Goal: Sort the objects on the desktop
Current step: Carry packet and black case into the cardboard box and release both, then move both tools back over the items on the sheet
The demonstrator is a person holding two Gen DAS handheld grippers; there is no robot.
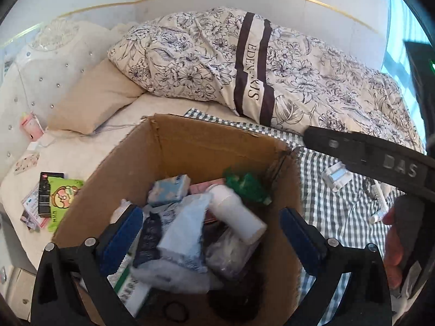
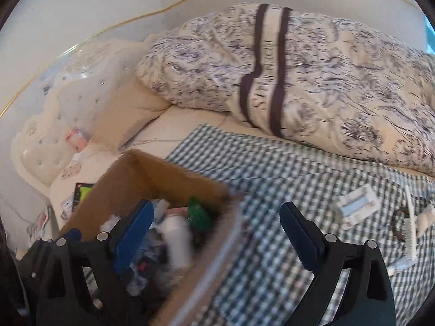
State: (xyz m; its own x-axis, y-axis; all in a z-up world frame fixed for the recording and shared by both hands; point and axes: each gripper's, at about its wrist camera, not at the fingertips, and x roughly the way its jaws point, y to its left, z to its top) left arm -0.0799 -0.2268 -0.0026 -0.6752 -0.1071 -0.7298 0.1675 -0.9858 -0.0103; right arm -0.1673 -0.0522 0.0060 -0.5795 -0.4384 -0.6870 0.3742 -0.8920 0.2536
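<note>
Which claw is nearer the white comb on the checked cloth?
Right. The right claw hangs open over the checked cloth beside the white comb; the left claw is over the cardboard box.

Bed (image 1: 114,135) with floral duvet (image 1: 299,76), beige pillow (image 1: 92,100), checked cloth (image 2: 272,179); cardboard box (image 1: 206,146), white comb (image 2: 410,222), packets (image 1: 51,198) on it

This is a bedroom in a home. A bed (image 1: 168,108) fills both views, with a white tufted headboard (image 1: 40,76) set with studs, a beige pillow (image 1: 92,100), and a floral duvet (image 1: 272,62) crossed by 2 dark stripes. A green-and-white checked cloth (image 2: 272,184) lies over the mattress, and a cardboard box (image 1: 206,146) of small household items stands on it.
</note>
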